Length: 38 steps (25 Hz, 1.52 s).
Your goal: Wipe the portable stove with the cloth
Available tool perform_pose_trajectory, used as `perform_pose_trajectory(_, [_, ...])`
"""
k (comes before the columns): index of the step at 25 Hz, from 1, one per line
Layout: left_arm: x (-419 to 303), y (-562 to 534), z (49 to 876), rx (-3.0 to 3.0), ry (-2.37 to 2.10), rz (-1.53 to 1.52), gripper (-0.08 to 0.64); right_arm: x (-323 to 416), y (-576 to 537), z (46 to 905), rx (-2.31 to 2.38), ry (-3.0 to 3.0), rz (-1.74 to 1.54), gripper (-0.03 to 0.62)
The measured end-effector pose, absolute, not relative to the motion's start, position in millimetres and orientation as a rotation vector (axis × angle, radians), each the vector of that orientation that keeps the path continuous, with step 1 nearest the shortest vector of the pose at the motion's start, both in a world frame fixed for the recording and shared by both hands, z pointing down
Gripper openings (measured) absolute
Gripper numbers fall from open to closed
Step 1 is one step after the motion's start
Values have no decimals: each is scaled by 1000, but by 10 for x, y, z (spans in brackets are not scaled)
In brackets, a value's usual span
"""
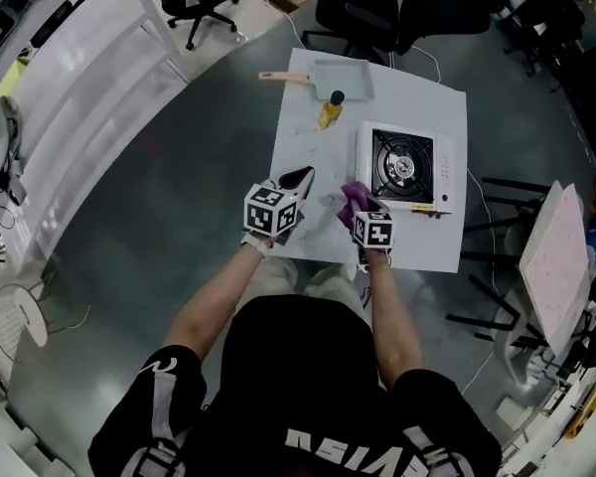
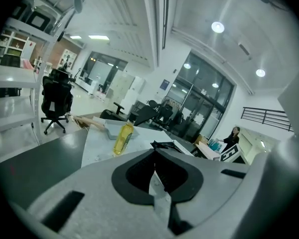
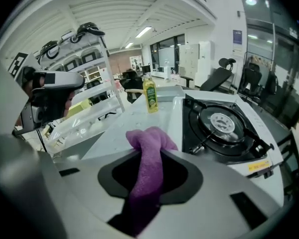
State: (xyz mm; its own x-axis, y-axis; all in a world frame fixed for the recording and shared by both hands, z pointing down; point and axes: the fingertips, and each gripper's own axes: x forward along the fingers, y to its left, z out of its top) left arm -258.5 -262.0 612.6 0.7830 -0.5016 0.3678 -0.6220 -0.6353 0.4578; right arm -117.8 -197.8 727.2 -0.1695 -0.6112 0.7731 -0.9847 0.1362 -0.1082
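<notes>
**Inspector A:** The right gripper view shows the right gripper [image 3: 150,157] clamped on the purple cloth [image 3: 148,138], over the table [image 3: 139,118] just beside the portable stove [image 3: 224,126]. The head view shows the cloth but not the jaws on it.

**Inspector B:** The left gripper [image 2: 154,158] has its jaws together, with nothing between them. Its view mostly cuts off the stove but shows a yellow bottle [image 2: 122,138].

Purple cloth [image 1: 354,198] beside the white portable stove [image 1: 444,172] on a pale grey-white worktop [image 1: 303,147].
We also note the stove's black burner, a yellow bottle [image 1: 330,113], and black-and-white square markers on the left gripper [image 1: 300,178] and right gripper [image 1: 361,210].
</notes>
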Motion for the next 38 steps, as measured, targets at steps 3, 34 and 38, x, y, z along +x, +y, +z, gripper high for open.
perform_pose_trajectory(3, [-2612,-2686,6155,2409,-801,298,6,-1190,-2020,7307,1569,-1823,868,95])
perform_pose_trajectory(34, [-2698,-3792,6203,2400,-824,328,6,-826,-3774,7308,1736,-1749,928,97])
perform_pose_trajectory(38, [-2715,-3885,6228,2383,-845,325,6,-789,-3919,7310,1731,-1756,922,97])
